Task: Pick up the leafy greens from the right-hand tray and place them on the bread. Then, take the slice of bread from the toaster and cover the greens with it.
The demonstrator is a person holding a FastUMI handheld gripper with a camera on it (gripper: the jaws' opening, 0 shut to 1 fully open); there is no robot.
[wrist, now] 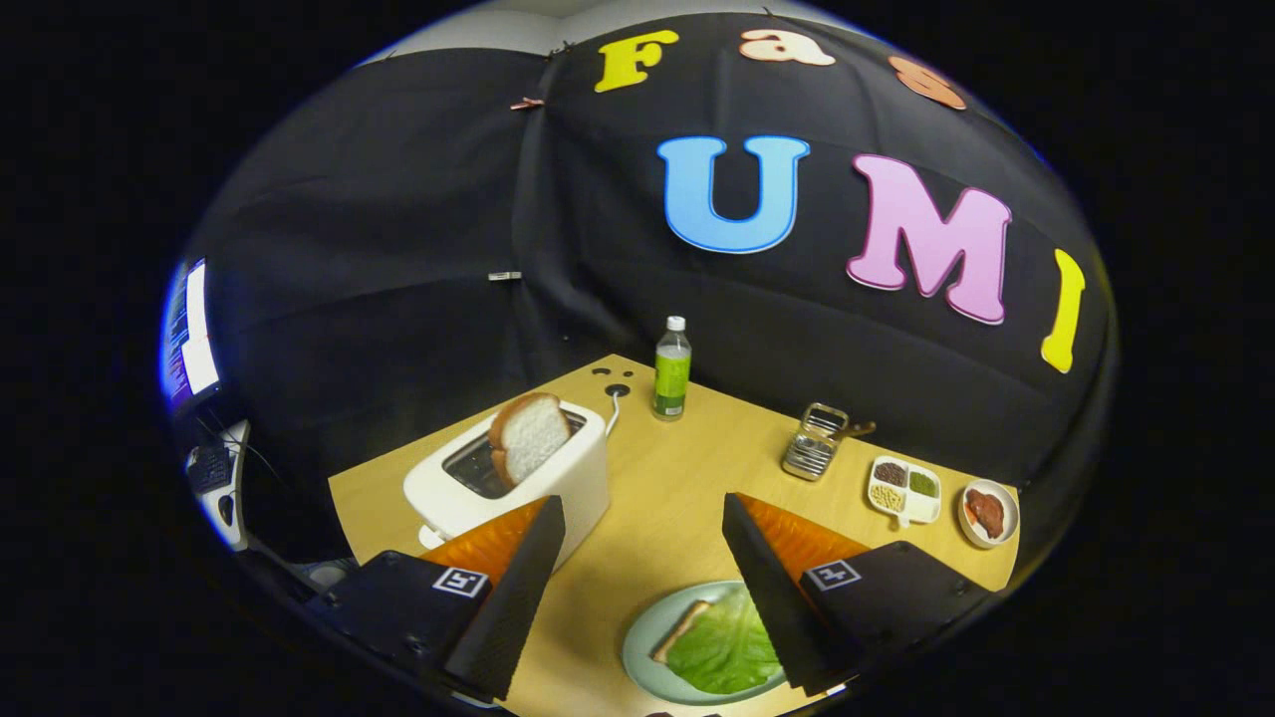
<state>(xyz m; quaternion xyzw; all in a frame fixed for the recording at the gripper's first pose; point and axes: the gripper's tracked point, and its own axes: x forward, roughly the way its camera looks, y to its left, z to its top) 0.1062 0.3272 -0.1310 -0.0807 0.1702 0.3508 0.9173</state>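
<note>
One of the two steps appears to be complete. The leafy greens (pixel 725 647) are seen lying on a bread slice (pixel 680 629) on the pale green plate (pixel 637 647), between and just below the fingers; only an edge of that bread is exposed beside the leaf. The gripper (pixel 642 513) is held above the wooden table (pixel 677 498) with its fingers spread wide and nothing between them.

The second step is judged not yet begun. The second slice of bread (pixel 526 436) is seen standing upright and tilted in a slot of the white toaster (pixel 518 483), just ahead of the left finger and apart from it. It remains to be gripped, lifted out and laid over the greens.

Beyond the fingers, a green-labelled bottle (pixel 672 368) stands near the far edge of the table. To its right are seen a small metal box with its lid open (pixel 814 443), a divided white dish of seeds or grains (pixel 904 488) and a small bowl holding something reddish (pixel 988 513). Which of these served as the right-hand tray cannot be told.
</note>
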